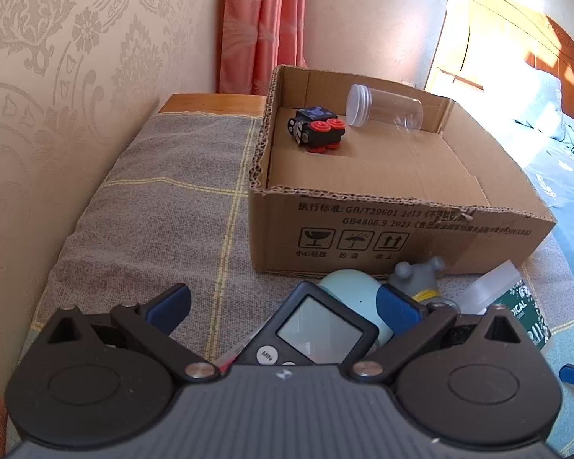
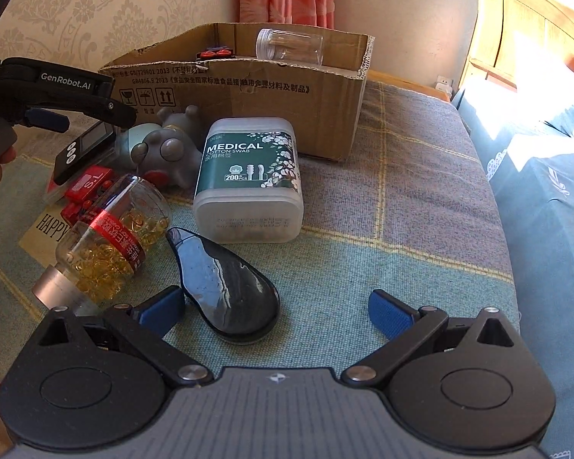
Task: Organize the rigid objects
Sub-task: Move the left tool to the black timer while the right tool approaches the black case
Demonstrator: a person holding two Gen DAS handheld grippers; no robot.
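While both grippers, left (image 1: 283, 302) and right (image 2: 275, 308), gape wide, the box (image 1: 363, 229) holds two items.

The cardboard box (image 1: 382, 229) is brown with black print and symbols on its near wall. Inside it, a black toy block (image 1: 317, 128) carries red round studs and a blue top, beside a clear jar (image 1: 382, 111) with a whitish cap. The blanket (image 2: 401, 210) is grey and teal, crossed by pale yellow lines. The cotton swab box (image 2: 248, 179) is frosted white with a dark green, white-flowered label. Both claws are black with blue pads (image 2: 386, 311).
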